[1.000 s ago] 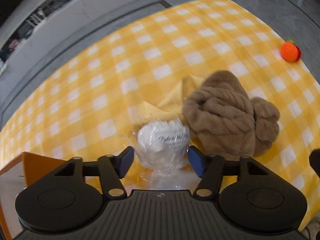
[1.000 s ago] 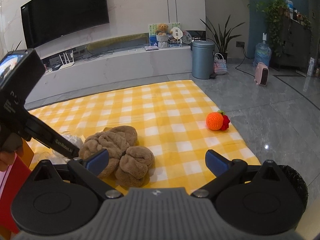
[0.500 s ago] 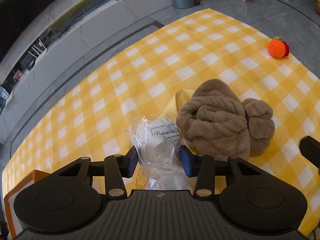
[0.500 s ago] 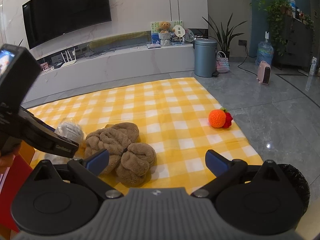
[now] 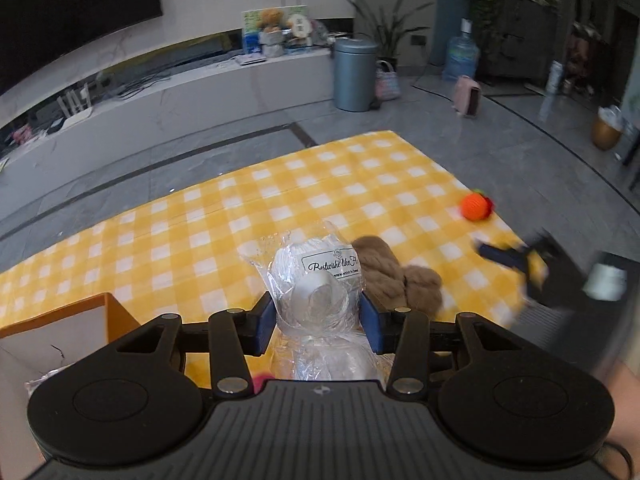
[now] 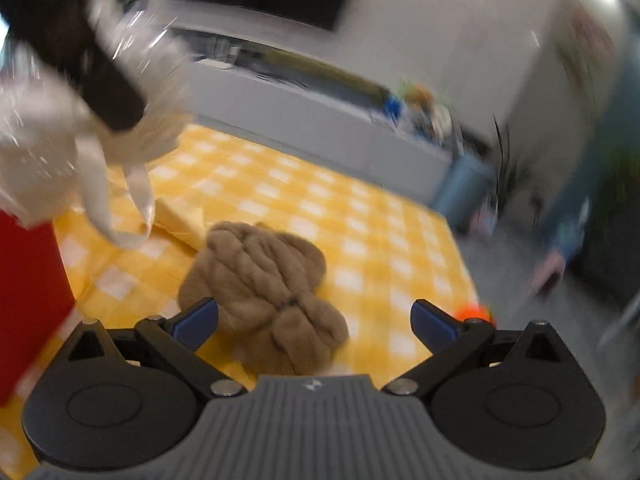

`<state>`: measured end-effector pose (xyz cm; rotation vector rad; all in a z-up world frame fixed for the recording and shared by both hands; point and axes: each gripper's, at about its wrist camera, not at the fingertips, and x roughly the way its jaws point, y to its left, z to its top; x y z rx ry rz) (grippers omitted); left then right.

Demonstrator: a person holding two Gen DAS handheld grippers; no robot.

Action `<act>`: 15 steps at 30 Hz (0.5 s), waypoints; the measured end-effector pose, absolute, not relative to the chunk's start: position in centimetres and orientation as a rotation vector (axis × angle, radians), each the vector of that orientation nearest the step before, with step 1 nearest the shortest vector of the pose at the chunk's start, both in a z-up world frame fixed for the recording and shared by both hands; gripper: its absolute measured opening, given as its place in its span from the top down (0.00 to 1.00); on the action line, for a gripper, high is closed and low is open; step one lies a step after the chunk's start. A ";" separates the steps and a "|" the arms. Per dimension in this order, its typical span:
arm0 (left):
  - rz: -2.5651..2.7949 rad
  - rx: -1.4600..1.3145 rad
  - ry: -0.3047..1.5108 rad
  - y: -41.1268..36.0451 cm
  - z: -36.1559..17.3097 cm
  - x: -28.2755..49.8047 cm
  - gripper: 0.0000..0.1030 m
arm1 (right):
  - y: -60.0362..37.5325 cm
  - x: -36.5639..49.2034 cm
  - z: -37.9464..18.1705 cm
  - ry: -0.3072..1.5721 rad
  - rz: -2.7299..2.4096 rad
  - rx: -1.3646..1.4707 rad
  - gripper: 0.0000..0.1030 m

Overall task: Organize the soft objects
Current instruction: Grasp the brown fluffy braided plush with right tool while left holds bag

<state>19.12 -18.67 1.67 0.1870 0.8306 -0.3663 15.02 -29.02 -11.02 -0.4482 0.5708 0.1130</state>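
From the left wrist, the left hand-held gripper (image 5: 318,322) is clamped on a white soft item sealed in a clear plastic bag (image 5: 316,280); both blue pads press into the bag's sides, and a printed label faces the camera on its upper right. The bag is lifted above the yellow checked blanket (image 5: 224,224) spread on the grey floor. Just behind the bag on the right lies a brown plush bundle (image 5: 404,280), partly hidden by it. An orange knitted ball (image 5: 475,207) sits well apart, near the blanket's far right edge. At the lower left stands an orange box (image 5: 68,332) with a pale inside, holding something crinkly that is mostly cut off. The right hand-held gripper (image 5: 520,260) shows blurred at the right, over the blanket's edge.

From the right wrist, the picture is tilted and smeared. The right hand-held gripper (image 6: 314,320) has its blue pads spread wide with nothing between them; it hangs over the brown plush bundle (image 6: 260,280), which lies on the yellow checked blanket (image 6: 360,232) below the left pad and the middle of the gap. Whether the pad touches the plush cannot be told. The orange knitted ball (image 6: 474,312) peeks out just behind the right pad. At the upper left the white bagged item (image 6: 44,156) hangs in the dark left hand-held gripper (image 6: 100,80), above a folded corner of blanket. A red side of the box (image 6: 28,300) fills the left edge.
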 end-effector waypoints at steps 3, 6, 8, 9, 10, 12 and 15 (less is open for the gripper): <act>-0.393 0.197 0.840 -18.6 1.5 18.2 0.51 | -27.0 15.8 -12.4 0.547 0.106 -0.548 0.03; -0.392 0.192 0.835 -18.4 1.3 17.4 0.51 | -26.4 16.4 -13.1 0.549 0.100 -0.560 0.03; -0.402 0.193 0.837 -18.4 1.3 17.1 0.51 | -26.3 16.5 -13.2 0.537 0.092 -0.565 0.03; -0.406 0.192 0.837 -18.4 1.3 17.0 0.51 | -26.4 16.6 -13.2 0.533 0.086 -0.566 0.03; -0.408 0.193 0.835 -18.4 1.3 16.9 0.51 | -26.4 16.6 -13.2 0.529 0.085 -0.563 0.03; -0.412 0.202 0.828 -18.4 1.3 16.6 0.51 | -26.5 16.6 -13.1 0.519 0.095 -0.549 0.04; -0.395 0.176 0.829 -17.9 1.3 16.6 0.51 | -26.2 16.9 -13.3 0.541 0.117 -0.530 0.10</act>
